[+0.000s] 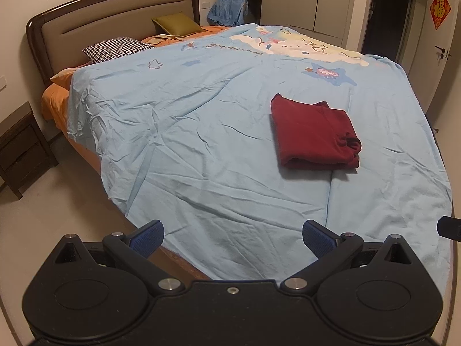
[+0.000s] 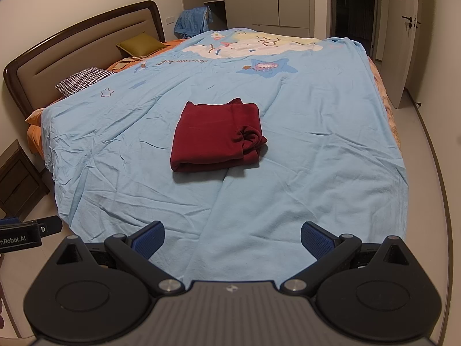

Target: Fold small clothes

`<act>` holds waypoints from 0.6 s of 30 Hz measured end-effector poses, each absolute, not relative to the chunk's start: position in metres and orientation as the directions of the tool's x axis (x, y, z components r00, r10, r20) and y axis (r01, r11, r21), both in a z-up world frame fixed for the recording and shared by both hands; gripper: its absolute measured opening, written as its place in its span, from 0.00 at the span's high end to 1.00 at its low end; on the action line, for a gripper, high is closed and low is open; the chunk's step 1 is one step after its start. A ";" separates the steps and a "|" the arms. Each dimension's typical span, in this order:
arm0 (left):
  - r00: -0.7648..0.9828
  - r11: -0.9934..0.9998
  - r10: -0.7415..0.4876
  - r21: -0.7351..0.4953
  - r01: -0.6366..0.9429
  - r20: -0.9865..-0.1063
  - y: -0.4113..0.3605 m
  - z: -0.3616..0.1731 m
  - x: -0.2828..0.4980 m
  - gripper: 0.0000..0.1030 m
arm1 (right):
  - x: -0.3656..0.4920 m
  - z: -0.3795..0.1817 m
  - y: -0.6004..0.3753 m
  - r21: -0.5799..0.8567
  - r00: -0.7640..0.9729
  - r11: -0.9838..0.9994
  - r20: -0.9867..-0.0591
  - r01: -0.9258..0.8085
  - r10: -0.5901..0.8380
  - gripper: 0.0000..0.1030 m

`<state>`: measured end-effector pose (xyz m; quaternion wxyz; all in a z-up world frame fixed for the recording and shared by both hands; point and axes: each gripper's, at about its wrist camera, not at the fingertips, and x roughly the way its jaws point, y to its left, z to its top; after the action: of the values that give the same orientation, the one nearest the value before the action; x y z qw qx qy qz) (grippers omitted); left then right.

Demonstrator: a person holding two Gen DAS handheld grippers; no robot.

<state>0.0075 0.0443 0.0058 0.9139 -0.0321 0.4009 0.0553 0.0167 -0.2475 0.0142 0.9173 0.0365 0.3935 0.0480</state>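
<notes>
A dark red garment lies folded into a thick rectangle on the light blue bedspread; in the right wrist view it sits mid-bed. My left gripper is open and empty, held back over the bed's near edge, well short of the garment. My right gripper is open and empty too, over the near edge and facing the garment. The left gripper's body shows at the left edge of the right wrist view.
A houndstooth pillow and an olive cushion lie by the headboard. A dark nightstand stands left of the bed. Blue cloth hangs behind the bed. A door stands at the far right.
</notes>
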 end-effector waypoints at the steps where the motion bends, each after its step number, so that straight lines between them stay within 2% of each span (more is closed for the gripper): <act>1: 0.672 0.992 0.072 -0.016 -0.124 -0.737 0.044 0.006 0.008 0.01 | 0.016 0.013 -0.247 0.105 0.685 0.993 -0.719 -0.059 0.117 0.00; 18: 0.641 0.994 0.062 -0.011 -0.110 -0.765 0.032 -0.004 0.023 0.01 | 0.022 0.003 -0.258 0.121 0.656 0.992 -0.746 -0.043 0.119 0.00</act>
<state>0.0229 0.0320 -0.0035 0.9053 -0.0282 0.4211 0.0474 0.0221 -0.2581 0.0027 0.9087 0.0464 0.4125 0.0445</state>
